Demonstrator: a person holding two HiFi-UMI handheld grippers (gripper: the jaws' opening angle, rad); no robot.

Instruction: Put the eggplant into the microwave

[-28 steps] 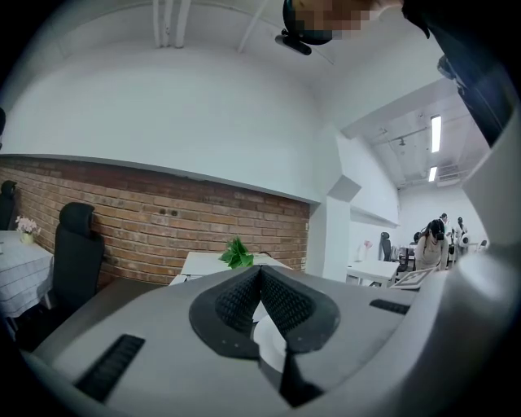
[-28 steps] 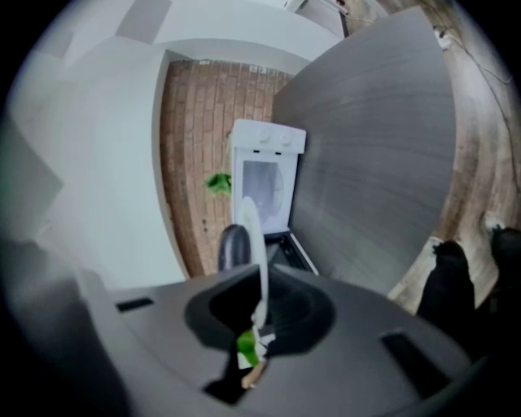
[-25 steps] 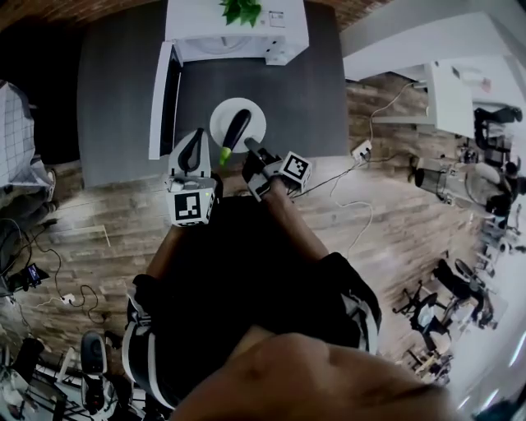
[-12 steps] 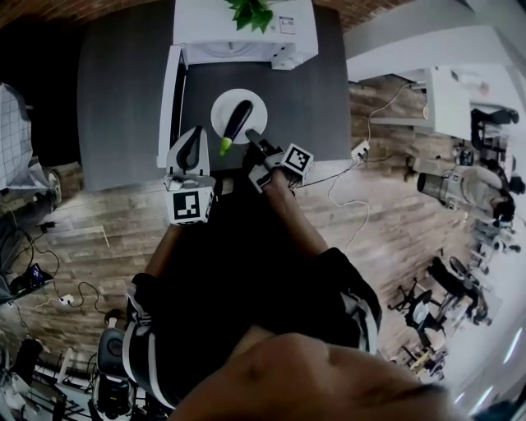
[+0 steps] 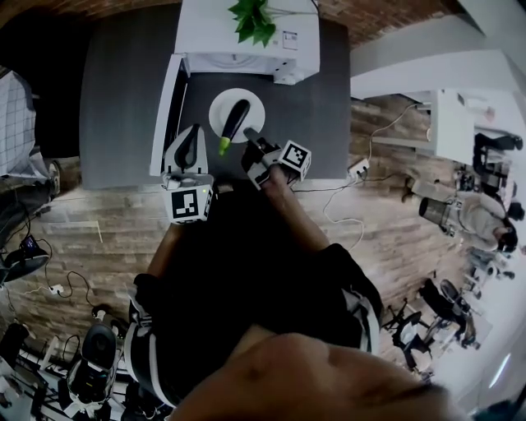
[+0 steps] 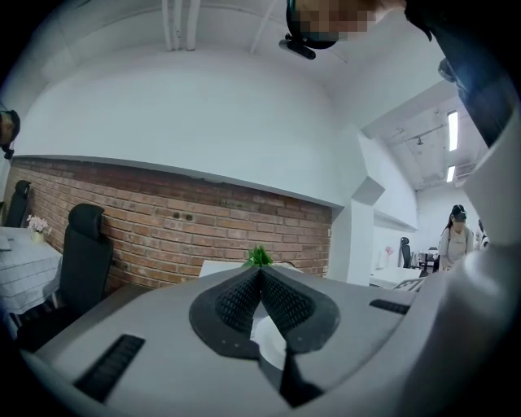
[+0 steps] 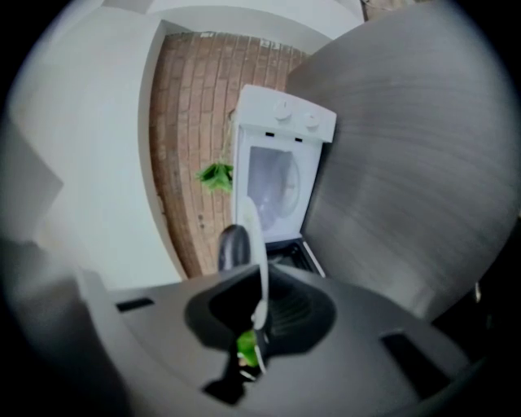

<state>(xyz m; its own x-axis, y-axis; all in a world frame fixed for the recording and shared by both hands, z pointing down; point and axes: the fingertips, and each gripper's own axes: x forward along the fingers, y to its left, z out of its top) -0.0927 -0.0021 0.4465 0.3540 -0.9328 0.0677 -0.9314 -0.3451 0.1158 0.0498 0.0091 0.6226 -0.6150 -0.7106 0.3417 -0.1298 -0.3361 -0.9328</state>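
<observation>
A dark eggplant [image 5: 236, 117] with a green stem lies on a white plate [image 5: 220, 108]. My right gripper [image 5: 251, 138] is shut on the plate's near rim and holds it over the dark table [image 5: 123, 99], in front of the white microwave [image 5: 246, 37]. The microwave's door [image 5: 168, 103] hangs open at the left. In the right gripper view the plate [image 7: 252, 236] shows edge-on between the jaws of the right gripper [image 7: 260, 313], with the eggplant [image 7: 233, 246] behind it and the microwave [image 7: 281, 175] beyond. My left gripper [image 5: 194, 133] is shut and empty beside the door; in the left gripper view, the left gripper [image 6: 260, 275] points level.
A green plant [image 5: 253, 20] sits on top of the microwave. Cables and a power strip [image 5: 358, 168] lie on the wooden floor to the right of the table. White desks and a person [image 5: 481, 218] are further right.
Both grippers have moved forward toward the microwave. The plate with the eggplant has gone along in the right gripper and is now closer to the opening.
</observation>
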